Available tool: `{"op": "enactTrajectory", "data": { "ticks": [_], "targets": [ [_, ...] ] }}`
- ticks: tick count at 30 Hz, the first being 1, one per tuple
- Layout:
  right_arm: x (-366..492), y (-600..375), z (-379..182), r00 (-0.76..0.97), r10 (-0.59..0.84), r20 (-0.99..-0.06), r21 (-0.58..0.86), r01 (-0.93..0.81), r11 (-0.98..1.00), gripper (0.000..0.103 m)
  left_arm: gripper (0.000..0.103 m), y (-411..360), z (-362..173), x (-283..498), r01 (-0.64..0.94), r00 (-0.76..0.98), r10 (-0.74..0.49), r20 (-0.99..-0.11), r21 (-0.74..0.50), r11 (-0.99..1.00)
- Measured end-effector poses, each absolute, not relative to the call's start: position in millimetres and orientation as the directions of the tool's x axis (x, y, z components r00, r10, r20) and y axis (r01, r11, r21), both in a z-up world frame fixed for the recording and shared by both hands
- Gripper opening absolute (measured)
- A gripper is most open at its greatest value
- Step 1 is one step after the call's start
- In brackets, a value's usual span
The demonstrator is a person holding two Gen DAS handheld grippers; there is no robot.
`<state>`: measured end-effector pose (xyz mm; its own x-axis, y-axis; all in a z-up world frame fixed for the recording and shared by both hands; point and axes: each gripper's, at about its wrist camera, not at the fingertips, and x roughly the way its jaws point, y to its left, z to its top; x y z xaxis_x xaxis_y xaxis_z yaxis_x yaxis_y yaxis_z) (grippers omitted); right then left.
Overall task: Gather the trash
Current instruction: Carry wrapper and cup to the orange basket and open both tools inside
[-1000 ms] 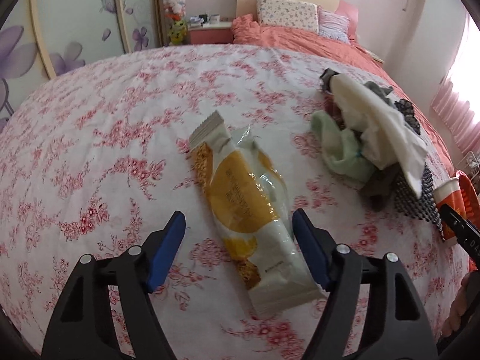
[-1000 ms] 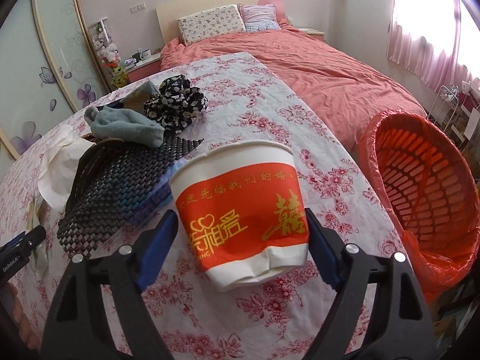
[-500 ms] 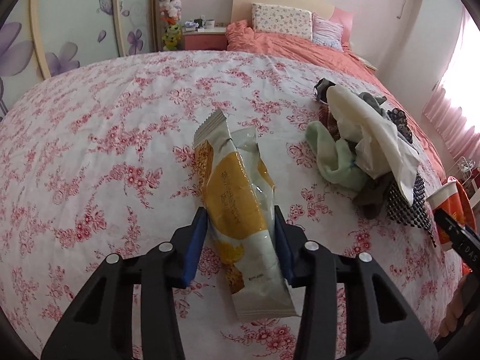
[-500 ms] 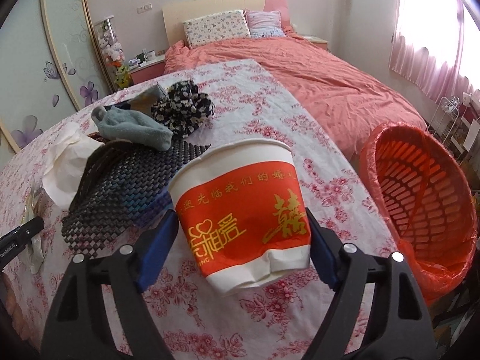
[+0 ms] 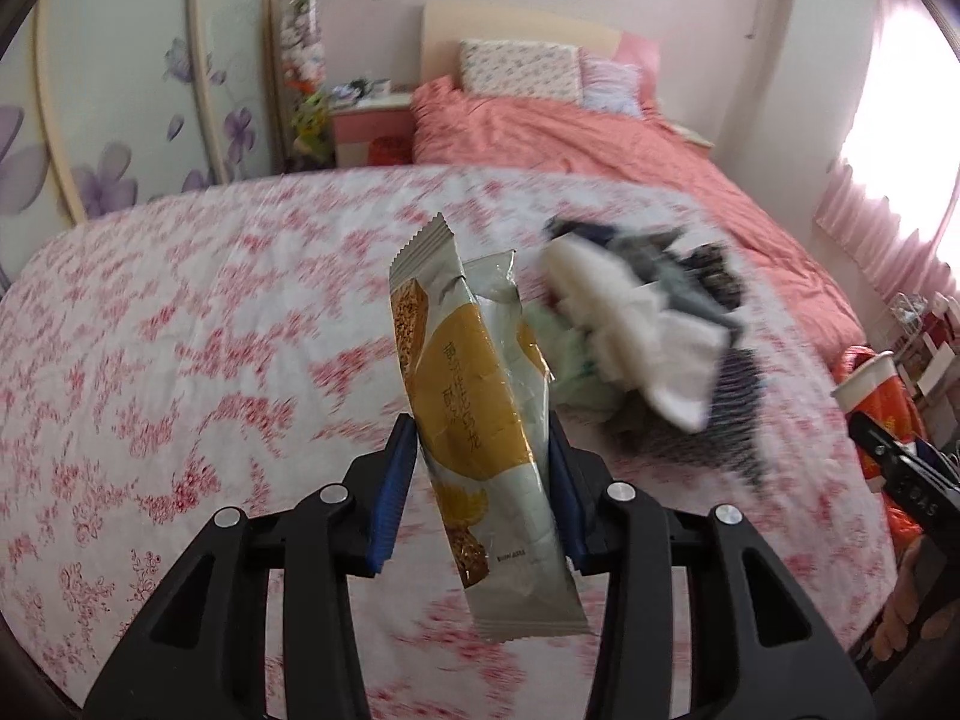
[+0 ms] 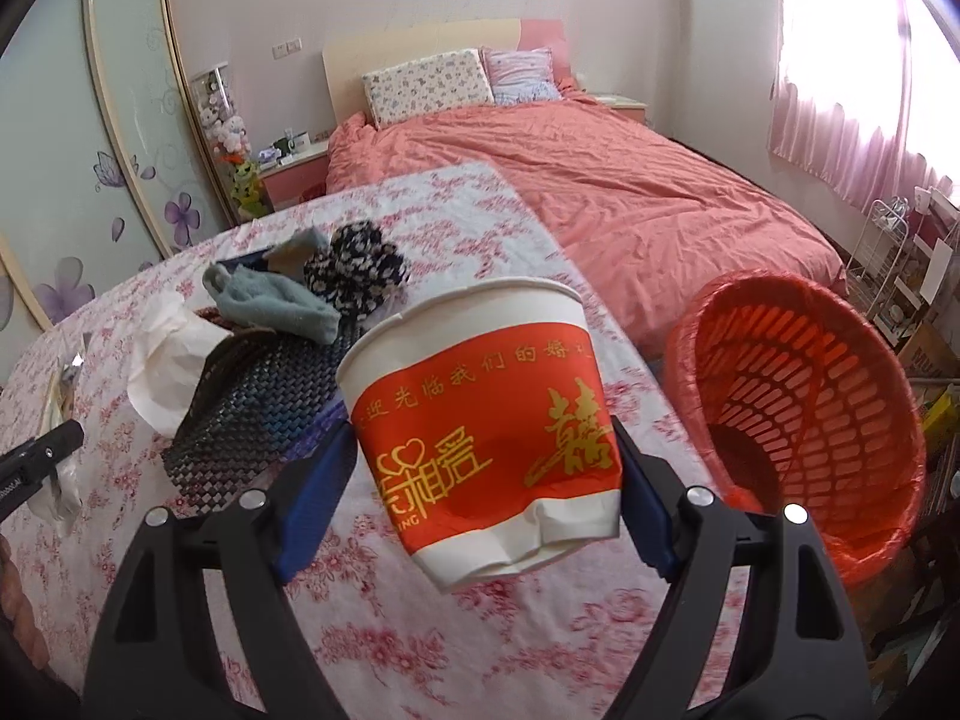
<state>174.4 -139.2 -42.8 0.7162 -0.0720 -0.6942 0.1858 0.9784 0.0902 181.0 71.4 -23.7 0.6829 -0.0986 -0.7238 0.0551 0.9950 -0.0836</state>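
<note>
Holding 1 snack wrapper [image 5: 486, 420], 1 paper cup [image 6: 480, 426], beside 1 red basket [image 6: 804, 408]

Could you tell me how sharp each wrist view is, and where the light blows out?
Left wrist view: the floral tablecloth and the pile of cloths are smeared by motion blur, while the snack wrapper in the left gripper stays sharp. Right wrist view: mostly crisp, paper cup lettering legible. In both, the curtained window is overexposed; fisheye bends the edges.
</note>
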Motion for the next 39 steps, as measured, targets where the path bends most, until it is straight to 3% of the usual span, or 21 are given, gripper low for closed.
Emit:
{"op": "enactTrajectory", "data": {
  "ticks": [10, 23, 39],
  "targets": [
    [145.0, -194.3, -15.4, 0.744, -0.136, -0.654, 0.093, 0.258, 0.962, 0.079, 0.043, -12.6, 16.8, 172.6, 0.253, 0.701, -0.261, -0.664, -0.110, 0.961],
    [129.6, -312.3, -16.2, 0.717, -0.253, -0.650, 0.132, 0.435, 0.891, 0.079, 0.043, -167.7, -4.8, 196.4, 0.549, 0.534, -0.490, -0.689, -0.158, 0.821],
    [124.9, -408.4, -43.3, 0.693, -0.264, -0.671, 0.248, 0.545, 0.801, 0.079, 0.043, -278.5, -39.0, 199.1, 0.708, 0.369, -0.563, -0.740, -0.169, 0.686]
  ]
}}
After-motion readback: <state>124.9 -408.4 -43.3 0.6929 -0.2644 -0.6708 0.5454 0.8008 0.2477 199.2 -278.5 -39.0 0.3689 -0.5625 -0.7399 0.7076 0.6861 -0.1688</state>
